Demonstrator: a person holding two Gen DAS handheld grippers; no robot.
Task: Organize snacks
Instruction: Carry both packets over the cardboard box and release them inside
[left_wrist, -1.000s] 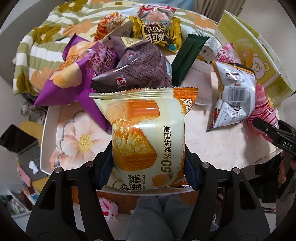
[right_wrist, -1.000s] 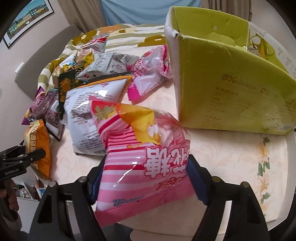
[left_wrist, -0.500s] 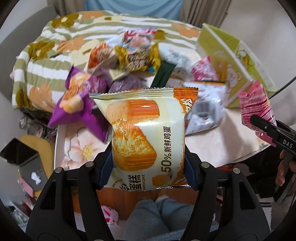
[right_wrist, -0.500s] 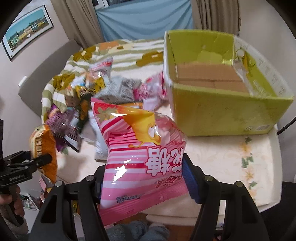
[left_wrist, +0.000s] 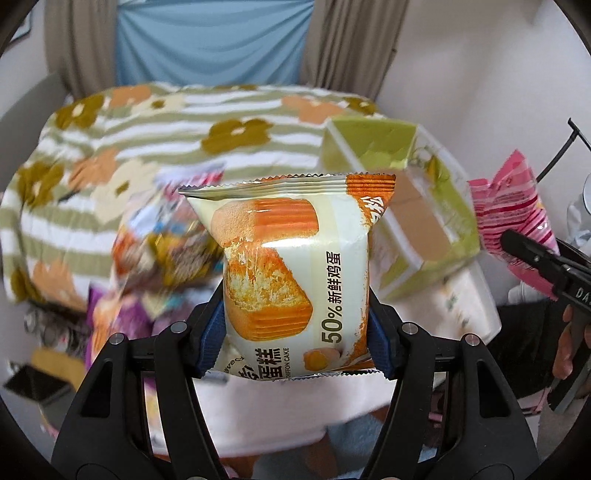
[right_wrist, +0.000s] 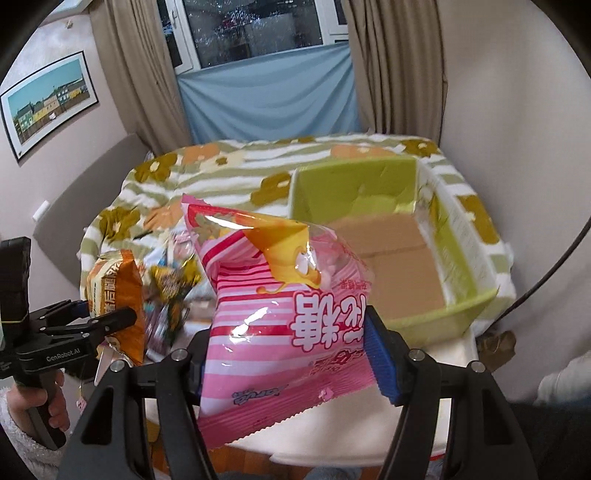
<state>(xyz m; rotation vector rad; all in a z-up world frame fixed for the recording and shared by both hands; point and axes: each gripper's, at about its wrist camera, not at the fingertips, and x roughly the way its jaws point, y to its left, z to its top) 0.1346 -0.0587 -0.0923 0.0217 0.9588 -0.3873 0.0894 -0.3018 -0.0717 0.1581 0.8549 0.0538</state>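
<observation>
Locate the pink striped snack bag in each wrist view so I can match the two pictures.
Left wrist view: the pink striped bag sits at the far right edge, clamped in the right gripper.
Right wrist view: it fills the centre foreground, held between that gripper's blue pads.
Shared landmark: the green cardboard box, open-topped, just beyond the bag in both views.

Glossy plastic cake packet (left_wrist: 295, 273), glossy pink bag (right_wrist: 284, 314), matt cardboard box (right_wrist: 399, 254).

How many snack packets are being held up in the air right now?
2. The chiffon cake packet is clamped in the left tool; the pink striped candy bag is clamped in the right tool. More snacks lie blurred on the table below.
</observation>
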